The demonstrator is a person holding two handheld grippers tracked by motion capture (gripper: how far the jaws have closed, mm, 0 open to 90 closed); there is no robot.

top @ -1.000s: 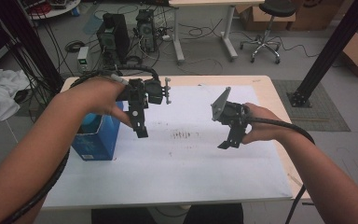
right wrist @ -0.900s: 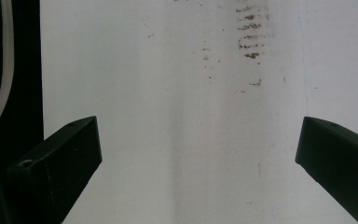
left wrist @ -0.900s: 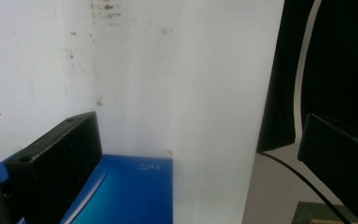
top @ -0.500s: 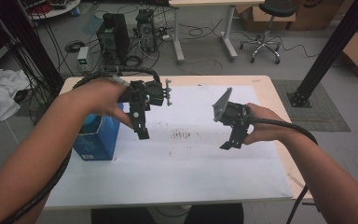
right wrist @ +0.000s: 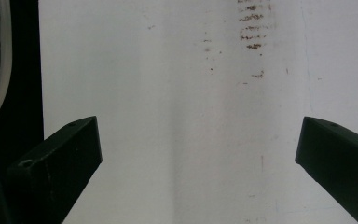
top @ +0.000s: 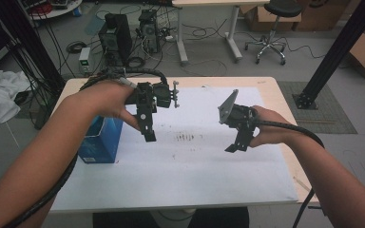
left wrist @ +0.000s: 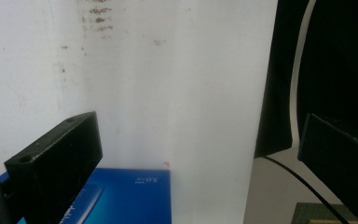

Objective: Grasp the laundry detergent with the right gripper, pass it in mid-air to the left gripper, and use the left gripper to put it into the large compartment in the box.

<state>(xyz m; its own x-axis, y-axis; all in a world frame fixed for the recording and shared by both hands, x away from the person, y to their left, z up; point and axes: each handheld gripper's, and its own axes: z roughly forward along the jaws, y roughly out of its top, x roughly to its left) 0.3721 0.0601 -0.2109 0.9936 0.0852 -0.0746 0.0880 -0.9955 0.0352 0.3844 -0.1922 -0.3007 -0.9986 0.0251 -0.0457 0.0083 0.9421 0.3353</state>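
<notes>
So both grippers are hovering over the white sheet [top: 190,166] on the bench [top: 285,95], fingers spread wide and holding nothing. Left gripper [top: 148,135] is hanging just beside the blue box [top: 100,142] (standing near the sheet's left edge), right gripper [top: 234,146] well apart from it.

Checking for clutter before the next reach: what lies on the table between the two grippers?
In the high view, just bare white sheet with a patch of dark smudges lies between the left gripper and right gripper.

Left gripper [top: 148,135]: held aloft, jaws wide apart, pointing down.
Right gripper [top: 236,145]: held aloft, jaws wide apart, pointing down.
</notes>
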